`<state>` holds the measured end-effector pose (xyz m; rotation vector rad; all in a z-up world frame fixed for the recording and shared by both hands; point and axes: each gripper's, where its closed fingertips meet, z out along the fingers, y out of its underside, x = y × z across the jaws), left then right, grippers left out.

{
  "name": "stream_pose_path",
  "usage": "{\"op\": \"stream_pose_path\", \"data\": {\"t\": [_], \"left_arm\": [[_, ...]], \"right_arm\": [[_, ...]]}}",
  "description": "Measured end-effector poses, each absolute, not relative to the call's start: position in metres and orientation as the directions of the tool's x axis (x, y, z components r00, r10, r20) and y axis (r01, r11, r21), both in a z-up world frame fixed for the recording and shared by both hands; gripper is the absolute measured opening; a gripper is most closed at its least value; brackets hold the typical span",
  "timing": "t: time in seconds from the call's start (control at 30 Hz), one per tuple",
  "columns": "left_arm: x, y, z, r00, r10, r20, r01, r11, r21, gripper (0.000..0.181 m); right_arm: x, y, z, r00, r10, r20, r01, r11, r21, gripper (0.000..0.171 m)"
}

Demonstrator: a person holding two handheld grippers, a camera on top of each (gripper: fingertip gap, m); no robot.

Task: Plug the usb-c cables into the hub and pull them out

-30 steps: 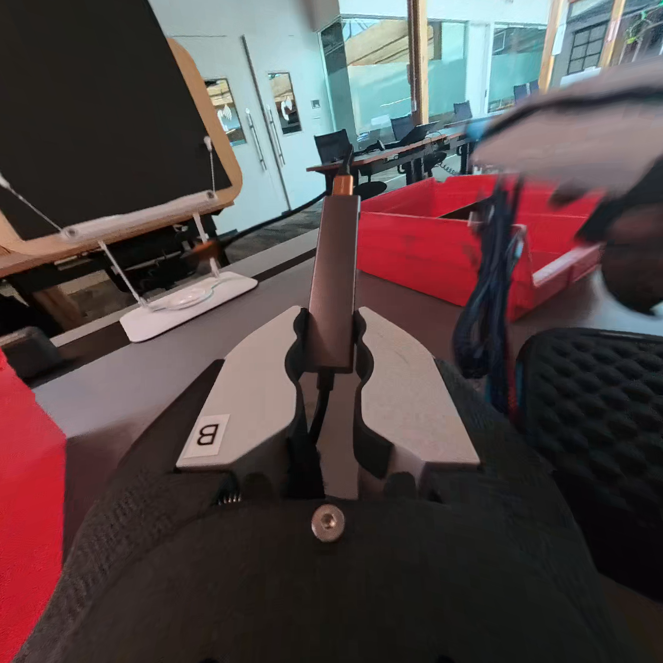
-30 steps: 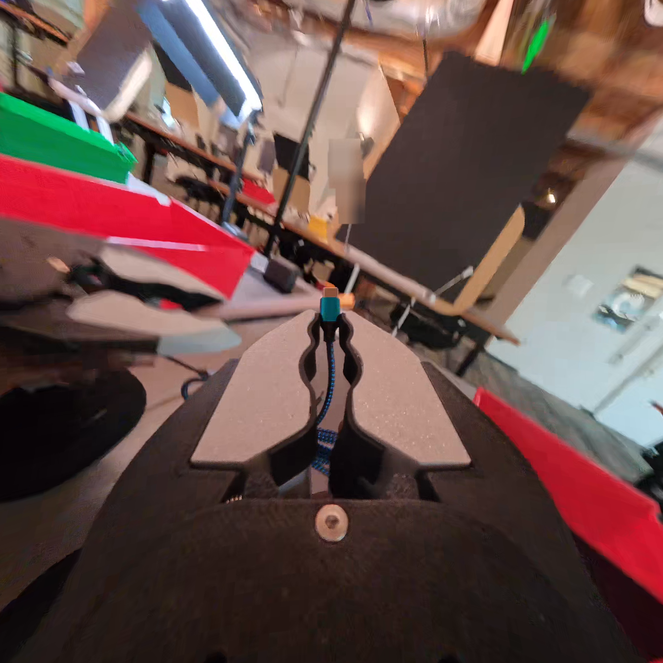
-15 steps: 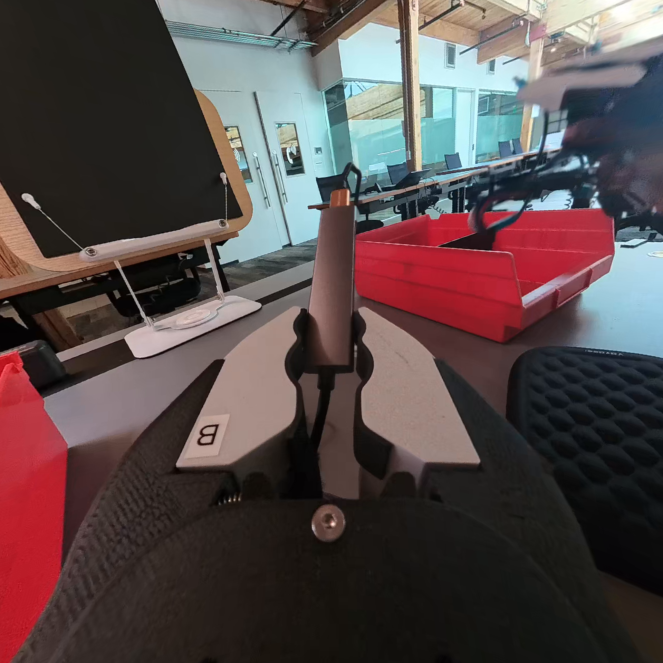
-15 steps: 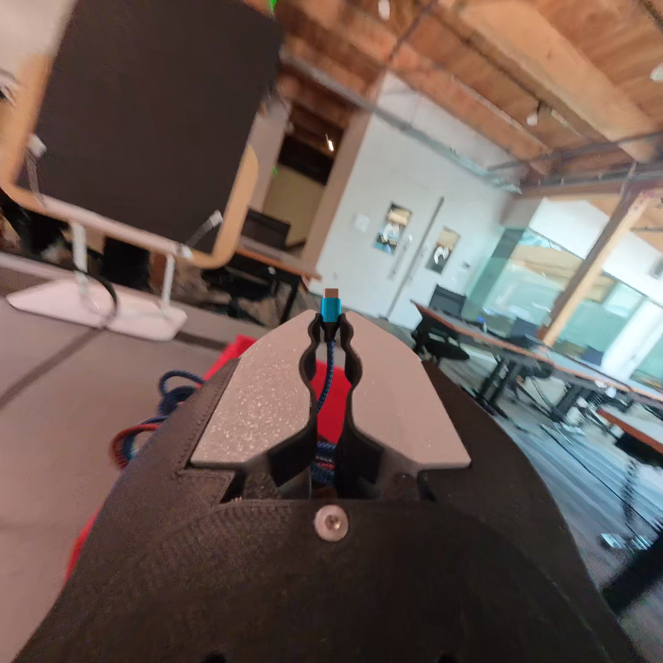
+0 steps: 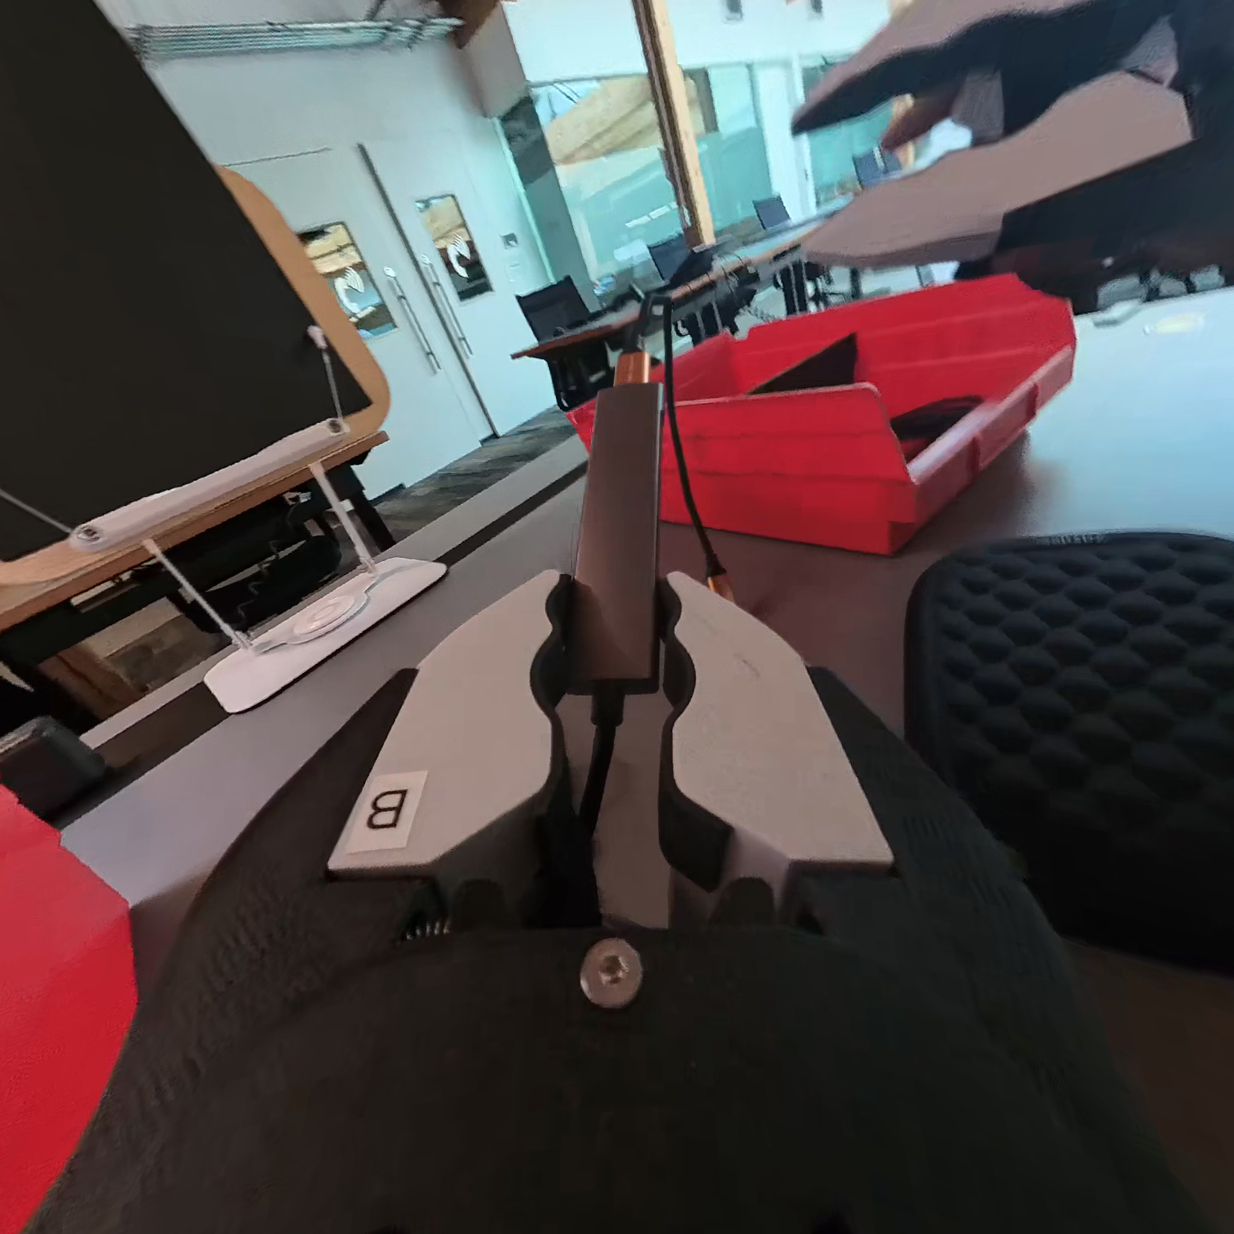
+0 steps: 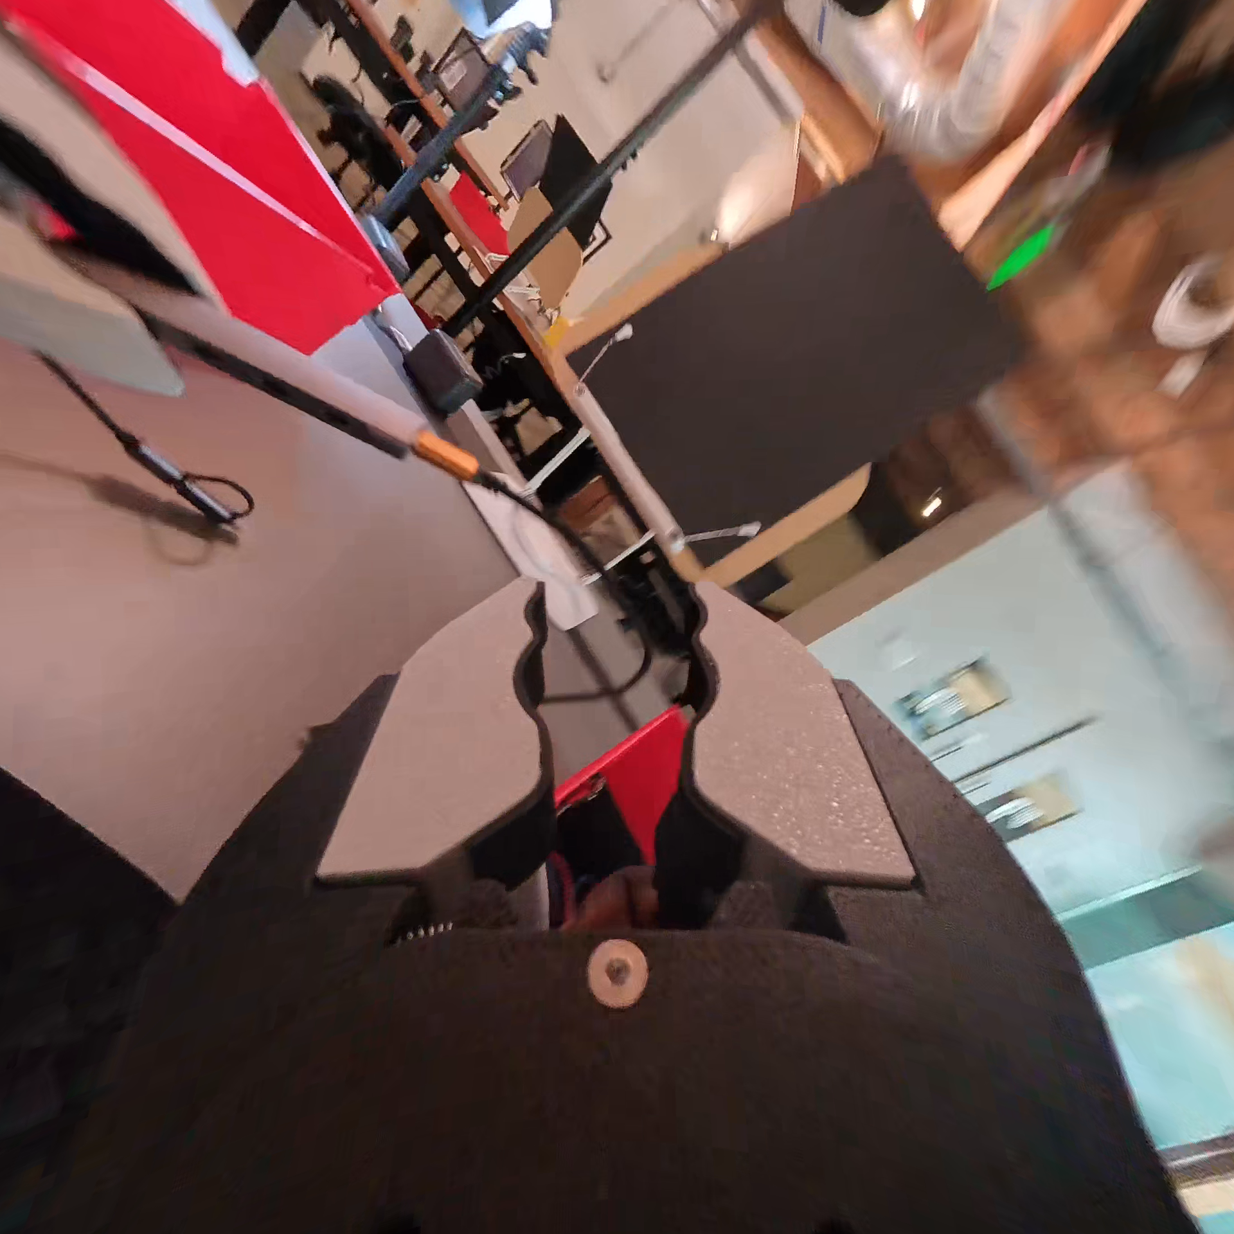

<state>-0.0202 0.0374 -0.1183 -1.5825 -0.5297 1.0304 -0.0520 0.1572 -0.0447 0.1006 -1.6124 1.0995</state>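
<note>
My left gripper [image 5: 618, 591] is shut on a slim grey hub [image 5: 621, 521] that points forward above the table. An orange-ended USB-C plug [image 5: 631, 367] sits in the hub's far end, and its thin black cable [image 5: 681, 467] hangs down to the right. My right gripper [image 6: 618, 601] is open and empty, tilted above the table. In the right wrist view the hub [image 6: 287, 380] and orange plug [image 6: 444, 457] are at upper left, held by the left gripper [image 6: 80, 320]. The right gripper [image 5: 1001, 167] shows blurred at the top right of the left wrist view.
A red bin [image 5: 835, 434] stands beyond the hub and shows between my right fingers [image 6: 634, 768]. A black mesh pad [image 5: 1068, 701] lies at the right. A white stand [image 5: 320, 621] holds a dark board at the left. A red box [image 5: 53, 968] is at near left.
My right gripper has opened and no longer holds the blue braided cable it held before. It has swung round towards the hub. The left gripper still holds the hub, tilted slightly.
</note>
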Motion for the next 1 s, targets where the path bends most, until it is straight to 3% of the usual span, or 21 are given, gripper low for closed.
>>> {"op": "stream_pose_path", "data": {"t": [0.07, 0.13, 0.37, 0.6, 0.7, 0.8, 1.0], "left_arm": [[-0.016, 0.042, -0.123, 0.552, 0.746, -0.373, -0.181, -0.33, -0.926, 0.025], [-0.011, 0.044, -0.128, 0.599, 0.685, -0.415, -0.194, -0.379, -0.905, 0.025], [0.01, 0.035, -0.142, 0.625, 0.43, -0.651, -0.336, -0.605, -0.722, 0.025], [0.025, 0.034, -0.143, 0.63, 0.342, -0.698, -0.428, -0.597, -0.679, 0.025], [0.02, 0.027, -0.143, 0.638, 0.381, -0.669, -0.363, -0.618, -0.697, 0.026], [0.016, 0.023, -0.138, 0.615, 0.415, -0.671, -0.282, -0.679, -0.678, 0.054], [0.013, 0.053, -0.143, 0.584, 0.31, -0.75, -0.297, -0.778, -0.553, 0.055]], "right_arm": [[-0.038, 0.141, -0.053, -0.279, 0.339, 0.898, -0.657, 0.615, -0.437, 0.035], [-0.032, 0.129, -0.07, -0.293, 0.235, 0.927, -0.67, 0.641, -0.374, 0.036], [-0.012, 0.108, -0.123, -0.608, -0.047, 0.793, -0.606, 0.673, -0.424, 0.038], [-0.002, 0.093, -0.138, -0.658, -0.128, 0.742, -0.616, 0.658, -0.433, 0.02], [-0.001, 0.09, -0.141, -0.675, -0.132, 0.726, -0.602, 0.666, -0.44, 0.012], [-0.003, 0.084, -0.139, -0.668, -0.091, 0.739, -0.583, 0.681, -0.443, 0.011], [0.007, 0.069, -0.142, -0.623, -0.137, 0.77, -0.638, 0.658, -0.399, 0.01]]}}
